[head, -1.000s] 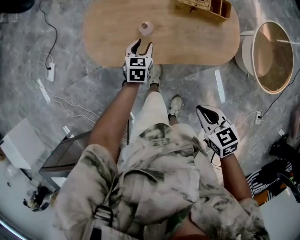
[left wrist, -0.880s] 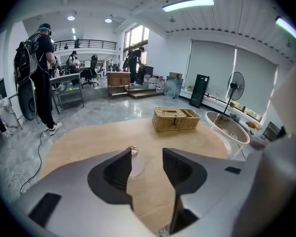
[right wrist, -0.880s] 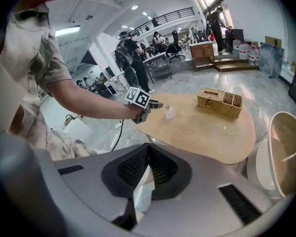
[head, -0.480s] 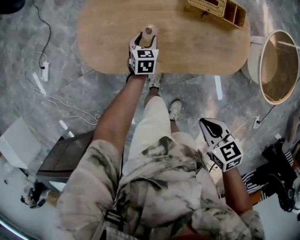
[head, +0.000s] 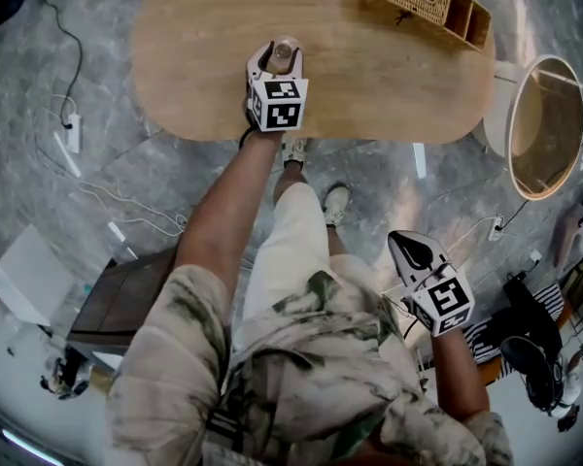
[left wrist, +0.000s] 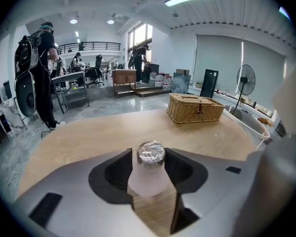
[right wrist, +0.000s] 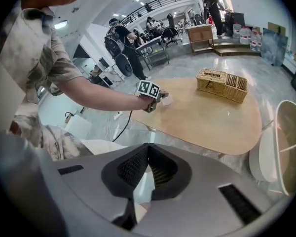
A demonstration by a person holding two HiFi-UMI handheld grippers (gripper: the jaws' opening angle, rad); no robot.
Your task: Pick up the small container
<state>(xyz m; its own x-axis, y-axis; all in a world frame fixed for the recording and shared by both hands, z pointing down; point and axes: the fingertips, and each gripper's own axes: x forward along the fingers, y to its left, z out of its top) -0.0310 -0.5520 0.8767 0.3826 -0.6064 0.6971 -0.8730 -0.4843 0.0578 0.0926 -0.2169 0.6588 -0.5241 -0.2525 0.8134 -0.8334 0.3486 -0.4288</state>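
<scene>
small container (head: 284, 56), a frosted little jar with a crinkled silvery top, stands upright on the wooden table (head: 369, 76) near its front edge. the left gripper (head: 280, 56) reaches over that edge with its jaws apart, one on each side of the jar. in the left gripper view the small container (left wrist: 149, 179) fills nearly all of the gap between the dark pads. the left gripper (left wrist: 150, 157) sits close against its sides, and the base of the jar rests on the table (left wrist: 89, 137). a wicker basket (left wrist: 195, 107) sits well beyond it, toward the table's far right end (head: 429, 3). the right gripper (head: 401, 243) hangs low at the person's side, over the grey floor and well apart from the table. its own view shows the right gripper (right wrist: 147, 149) with both jaws pressed together and nothing between them.
</scene>
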